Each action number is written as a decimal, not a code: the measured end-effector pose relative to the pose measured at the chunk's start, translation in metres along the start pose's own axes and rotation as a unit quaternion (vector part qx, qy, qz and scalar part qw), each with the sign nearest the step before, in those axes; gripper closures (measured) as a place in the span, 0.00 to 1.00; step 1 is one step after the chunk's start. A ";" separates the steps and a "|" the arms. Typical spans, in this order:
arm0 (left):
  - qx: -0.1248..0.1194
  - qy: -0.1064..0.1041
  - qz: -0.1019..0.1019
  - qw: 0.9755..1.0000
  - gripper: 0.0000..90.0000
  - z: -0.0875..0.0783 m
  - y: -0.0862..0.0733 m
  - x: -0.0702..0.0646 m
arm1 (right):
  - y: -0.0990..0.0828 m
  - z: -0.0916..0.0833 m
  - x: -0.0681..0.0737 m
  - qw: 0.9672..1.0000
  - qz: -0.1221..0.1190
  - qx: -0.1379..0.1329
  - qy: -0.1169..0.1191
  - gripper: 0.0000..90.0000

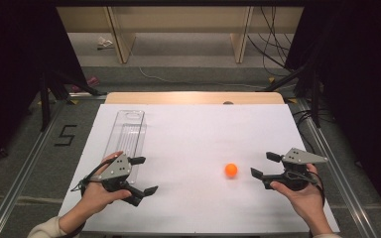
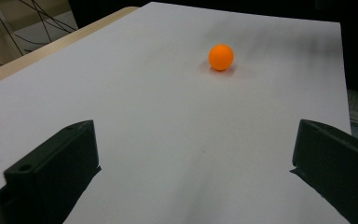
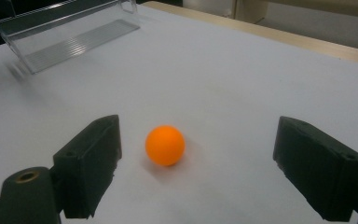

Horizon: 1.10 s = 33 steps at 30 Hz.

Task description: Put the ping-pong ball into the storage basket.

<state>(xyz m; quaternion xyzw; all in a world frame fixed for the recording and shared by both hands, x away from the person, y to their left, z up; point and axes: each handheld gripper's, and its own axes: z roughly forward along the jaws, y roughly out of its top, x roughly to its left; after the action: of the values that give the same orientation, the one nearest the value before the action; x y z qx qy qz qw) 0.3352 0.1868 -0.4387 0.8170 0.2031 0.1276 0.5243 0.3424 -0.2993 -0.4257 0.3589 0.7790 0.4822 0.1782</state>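
Right now an orange ball (image 1: 231, 170) rests on the white sheet (image 1: 193, 148) that covers the bench (image 1: 193, 97), toward the person's right side and a little nearer the near edge than the far one. In the right gripper view the ball (image 3: 165, 145) sits on the sheet just ahead of the jaw tips, closer to the jaw at the picture's left, with bare sheet between it and each jaw. The right tool (image 1: 264, 165) lies just beside the ball in the high view, its jaws spread wide apart and pointed at it, touching nothing. The right hand (image 1: 302, 196) grips that tool from the near side. Well apart, across the sheet, the left tool (image 1: 144, 175) also has its jaws standing wide with nothing between them; its own view looks along the sheet to the ball (image 2: 221, 57) far off. The left hand (image 1: 96, 193) holds it close to the near end of a clear plastic tray (image 1: 126, 136), which lies lengthwise on the left part of the sheet
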 end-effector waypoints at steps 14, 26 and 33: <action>0.000 -0.001 0.001 1.000 0.00 -0.001 0.000 -0.001 | 0.002 0.012 0.002 1.000 -0.009 0.017 0.006 0.18; 0.000 -0.002 0.002 1.000 0.00 -0.001 0.000 -0.001 | 0.006 0.030 0.004 0.999 -0.018 0.033 0.011 0.18; 0.001 -0.003 0.005 1.000 0.00 -0.001 0.001 -0.001 | 0.009 0.045 0.005 0.998 -0.022 0.051 0.024 0.18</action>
<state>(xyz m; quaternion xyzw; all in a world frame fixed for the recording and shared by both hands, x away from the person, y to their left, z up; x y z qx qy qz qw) 0.3337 0.1868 -0.4375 0.8187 0.1975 0.1282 0.5237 0.3706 -0.2652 -0.4390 0.3381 0.8143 0.4468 0.1516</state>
